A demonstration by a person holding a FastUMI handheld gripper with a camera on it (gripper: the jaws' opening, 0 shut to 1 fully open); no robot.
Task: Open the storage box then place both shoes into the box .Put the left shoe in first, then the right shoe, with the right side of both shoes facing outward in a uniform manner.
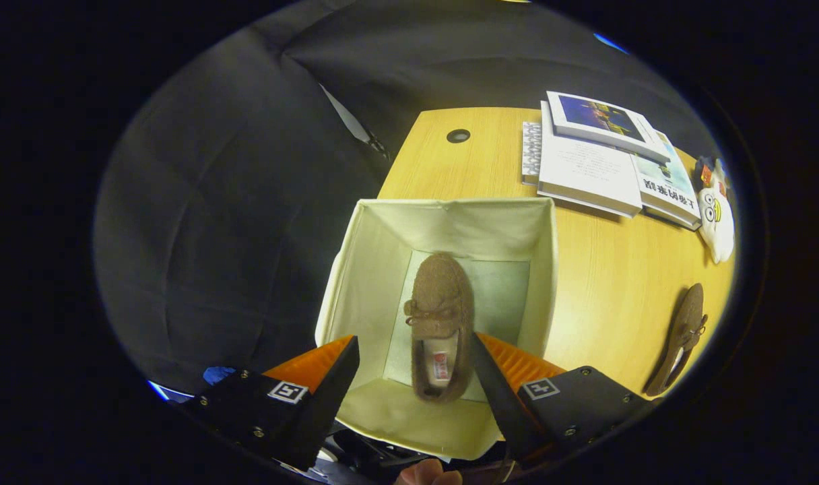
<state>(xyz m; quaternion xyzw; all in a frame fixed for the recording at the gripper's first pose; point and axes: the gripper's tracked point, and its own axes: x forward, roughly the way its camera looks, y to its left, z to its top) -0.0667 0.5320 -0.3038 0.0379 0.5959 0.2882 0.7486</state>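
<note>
The tool (pixel 416 377) is released, fingers spread wide above the open box (pixel 369 269). One shoe (pixel 440 323) lies flat inside, below the fingers. The second shoe (pixel 682 337) lies on the bench (pixel 605 269), right of the tool, long axis roughly parallel to the first.

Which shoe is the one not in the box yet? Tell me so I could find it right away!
Start at the wooden table and the open cream storage box, where one brown shoe lies below the open gripper. Go right, past the box, toward the table's edge. The other brown shoe lies there on bare wood, below the books and toy.
</note>
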